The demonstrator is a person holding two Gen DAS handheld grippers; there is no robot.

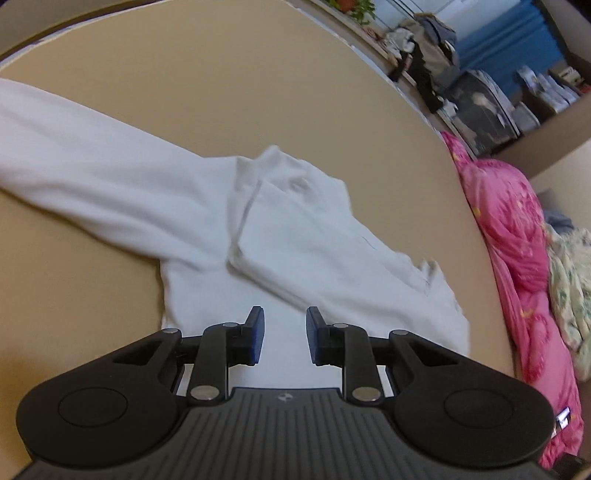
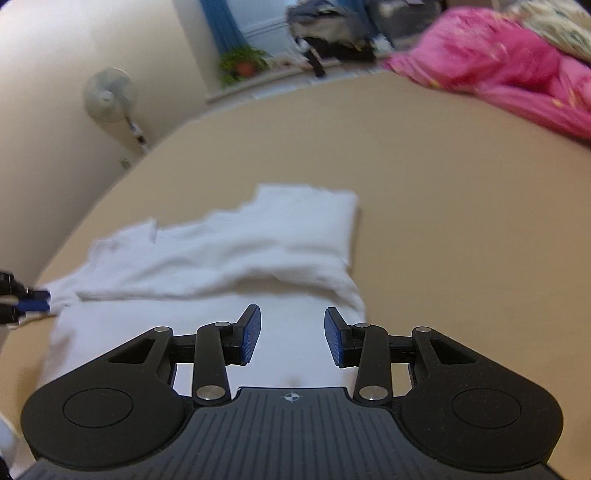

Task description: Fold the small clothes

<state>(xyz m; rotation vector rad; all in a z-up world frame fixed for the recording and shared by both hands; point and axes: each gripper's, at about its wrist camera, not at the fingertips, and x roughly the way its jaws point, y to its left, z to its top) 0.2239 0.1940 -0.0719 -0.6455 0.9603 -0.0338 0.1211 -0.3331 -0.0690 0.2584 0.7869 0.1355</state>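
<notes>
A white long-sleeved top (image 1: 280, 236) lies on a tan bed sheet (image 1: 184, 92). One sleeve stretches out to the left; the other is folded across the body. My left gripper (image 1: 285, 334) is open and empty, just above the top's lower body. In the right wrist view the same top (image 2: 229, 254) lies ahead, and my right gripper (image 2: 292, 334) is open and empty over its near part. The left gripper's blue-padded tip (image 2: 35, 300) shows at the far left edge of the right wrist view, beside the top's edge.
A pink quilt (image 1: 517, 266) and a floral cloth (image 1: 569, 288) lie along the bed's right side; the quilt also shows in the right wrist view (image 2: 498, 70). A fan (image 2: 107, 94), a potted plant (image 2: 242, 62) and a pile of clothes (image 2: 328, 26) stand beyond the bed.
</notes>
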